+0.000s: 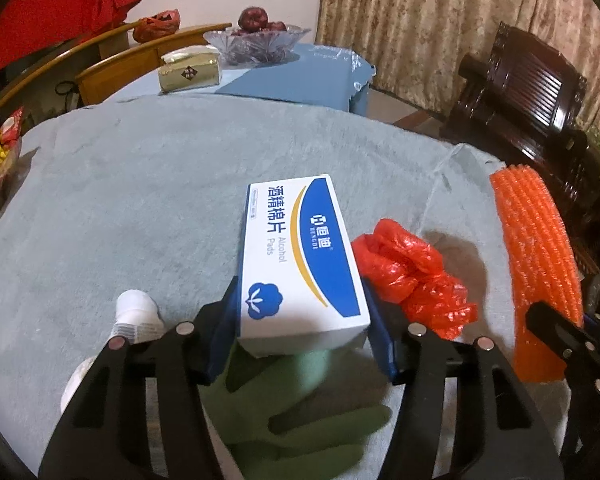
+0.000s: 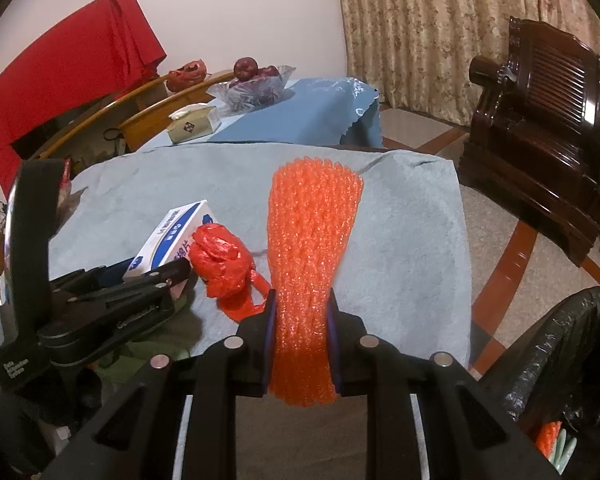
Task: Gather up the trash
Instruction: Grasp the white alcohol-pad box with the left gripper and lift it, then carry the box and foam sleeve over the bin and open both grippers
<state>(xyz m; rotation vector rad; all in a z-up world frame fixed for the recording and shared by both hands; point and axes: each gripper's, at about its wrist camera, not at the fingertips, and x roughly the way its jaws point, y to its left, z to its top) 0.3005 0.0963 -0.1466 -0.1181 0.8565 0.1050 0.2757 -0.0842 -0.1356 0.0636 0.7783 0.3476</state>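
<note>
A white and blue box of alcohol pads [image 1: 300, 248] lies on the grey-blue cloth [image 1: 140, 200]. My left gripper [image 1: 300, 300] is shut on its near end, with a blue pad against each long side. A crumpled red plastic bag [image 1: 412, 276] touches the box's right side. My right gripper [image 2: 302, 308] is shut on an orange foam net [image 2: 312, 220] and squeezes its near end narrow. The right wrist view also shows the box [image 2: 172, 236], the red bag [image 2: 220, 264] and the left gripper [image 2: 156, 280].
A green glove [image 1: 308, 420] and a white bottle [image 1: 136, 316] lie under and beside my left gripper. A black trash bag [image 2: 560, 344] stands open at the table's right. Farther back are a gold tissue box [image 1: 190, 70], a glass fruit bowl [image 1: 256, 40] and a dark wooden chair [image 1: 528, 92].
</note>
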